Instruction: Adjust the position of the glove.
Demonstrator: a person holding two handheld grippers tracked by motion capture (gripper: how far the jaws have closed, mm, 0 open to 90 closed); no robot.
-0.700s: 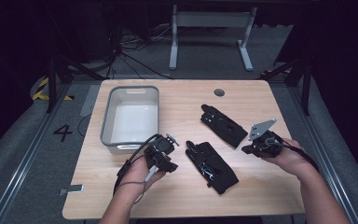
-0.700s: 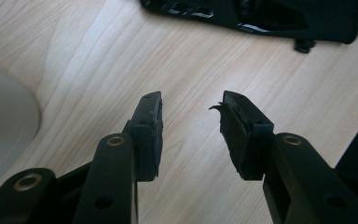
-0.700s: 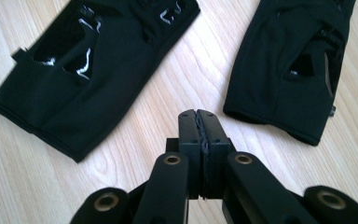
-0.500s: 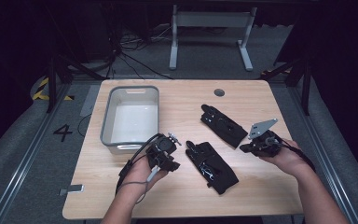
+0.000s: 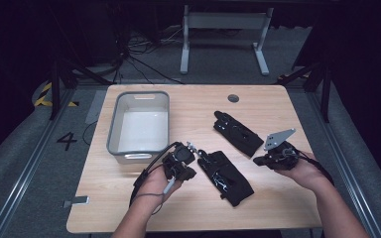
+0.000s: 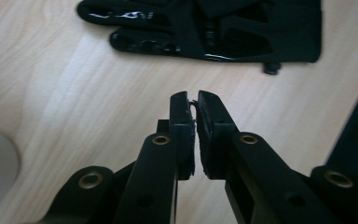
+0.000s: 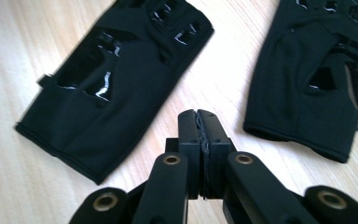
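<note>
Both tongs, left [image 5: 191, 147] and right [image 5: 256, 160], are pressed together, holding nothing. Spread the left tongs first, then pinch the lower-centre glove [image 5: 226, 176] by its edge.

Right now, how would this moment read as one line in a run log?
left gripper: shut, empty, beside near glove | right gripper: shut, empty, beside far glove | grey bin: empty | gloves: flat on table
</note>
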